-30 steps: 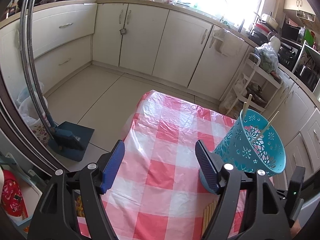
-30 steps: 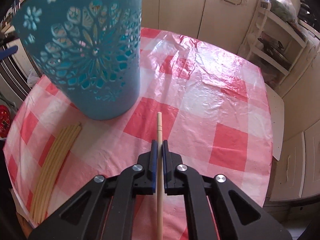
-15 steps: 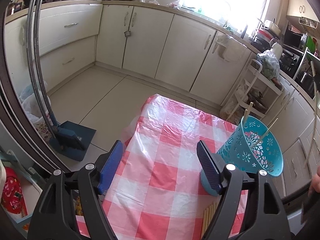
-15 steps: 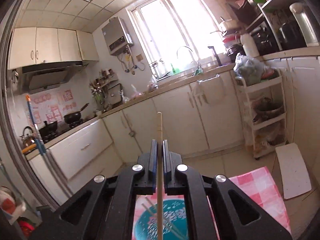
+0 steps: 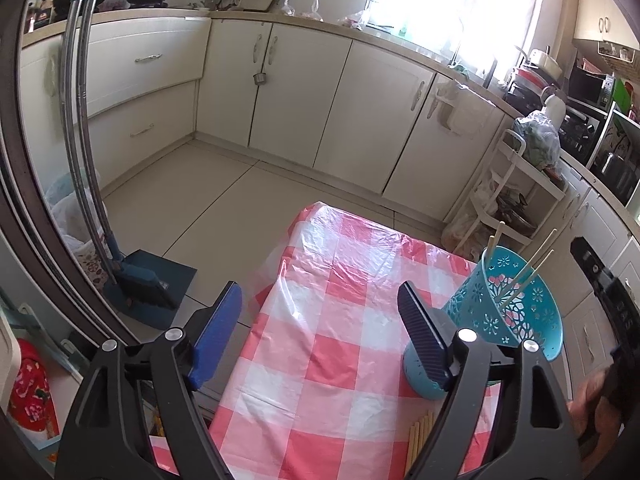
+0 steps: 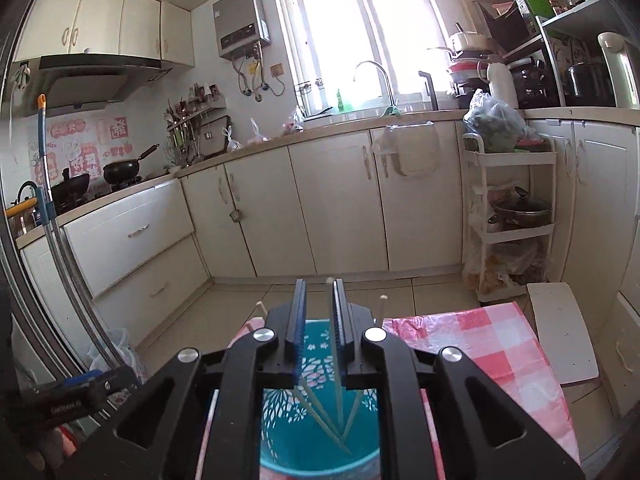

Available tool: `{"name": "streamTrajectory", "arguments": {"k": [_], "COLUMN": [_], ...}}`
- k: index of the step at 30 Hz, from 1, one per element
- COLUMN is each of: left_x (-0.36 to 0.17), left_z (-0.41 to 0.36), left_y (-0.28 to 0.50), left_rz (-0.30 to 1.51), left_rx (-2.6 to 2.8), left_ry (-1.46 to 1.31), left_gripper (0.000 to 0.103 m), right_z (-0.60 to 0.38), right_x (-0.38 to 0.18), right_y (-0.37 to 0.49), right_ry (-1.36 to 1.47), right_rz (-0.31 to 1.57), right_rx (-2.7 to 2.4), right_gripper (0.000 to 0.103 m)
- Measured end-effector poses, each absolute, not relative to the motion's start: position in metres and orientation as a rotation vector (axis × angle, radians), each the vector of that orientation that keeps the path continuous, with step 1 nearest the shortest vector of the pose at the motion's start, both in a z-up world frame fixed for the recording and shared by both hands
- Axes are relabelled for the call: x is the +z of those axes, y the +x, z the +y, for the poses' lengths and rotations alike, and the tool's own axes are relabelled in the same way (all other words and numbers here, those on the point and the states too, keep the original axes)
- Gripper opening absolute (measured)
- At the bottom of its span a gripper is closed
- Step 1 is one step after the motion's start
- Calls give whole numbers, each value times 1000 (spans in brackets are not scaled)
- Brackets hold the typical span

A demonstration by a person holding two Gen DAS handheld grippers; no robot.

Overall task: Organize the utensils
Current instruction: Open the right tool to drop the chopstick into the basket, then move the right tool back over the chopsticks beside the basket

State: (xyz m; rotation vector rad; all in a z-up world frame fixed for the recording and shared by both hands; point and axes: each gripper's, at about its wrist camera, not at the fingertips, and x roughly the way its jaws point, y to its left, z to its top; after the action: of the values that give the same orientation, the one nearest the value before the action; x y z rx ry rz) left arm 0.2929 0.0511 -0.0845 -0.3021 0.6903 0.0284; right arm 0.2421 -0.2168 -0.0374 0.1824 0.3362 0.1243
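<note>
My right gripper (image 6: 319, 320) hung directly over the turquoise perforated plastic holder (image 6: 320, 436), looking down into its mouth. Its jaws had just been opening and stood a small way apart; a pale wooden chopstick (image 6: 335, 344) stood between them, leaning along the right pad with its lower end down inside the holder, no longer pinched. Other chopsticks (image 6: 316, 412) rested slanted in the holder beside it.

My left gripper (image 5: 320, 312) was well opened, nothing between its blue pads, hovering above the red-and-white checked plastic tablecloth (image 5: 332, 344). From that side the turquoise holder (image 5: 508, 320) stood tilted on the cloth just beyond the right pad, thin sticks poking out of its top. A bundle of loose chopsticks (image 5: 420, 440) lay flat on the cloth near the table's close edge, partly hidden behind the gripper frame.
</note>
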Motion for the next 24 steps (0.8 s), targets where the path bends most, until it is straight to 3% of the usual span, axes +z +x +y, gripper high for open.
{"name": "streamTrajectory", "arguments": {"k": [10, 17, 24], "left_x": [-82, -87, -88], "left_z": [65, 71, 72], "left_y": [285, 283, 284], "left_rz": [688, 708, 718], "left_rx": [42, 44, 39], "left_ry": [-320, -331, -338], "left_gripper": [81, 83, 84], "right_z": [-203, -196, -189], "right_x": [-67, -135, -145], "right_y": [164, 152, 156], "right_ry": [124, 159, 146], "right_rz": [420, 677, 734], "right_rx": [125, 119, 137], "right_gripper": [40, 41, 41]}}
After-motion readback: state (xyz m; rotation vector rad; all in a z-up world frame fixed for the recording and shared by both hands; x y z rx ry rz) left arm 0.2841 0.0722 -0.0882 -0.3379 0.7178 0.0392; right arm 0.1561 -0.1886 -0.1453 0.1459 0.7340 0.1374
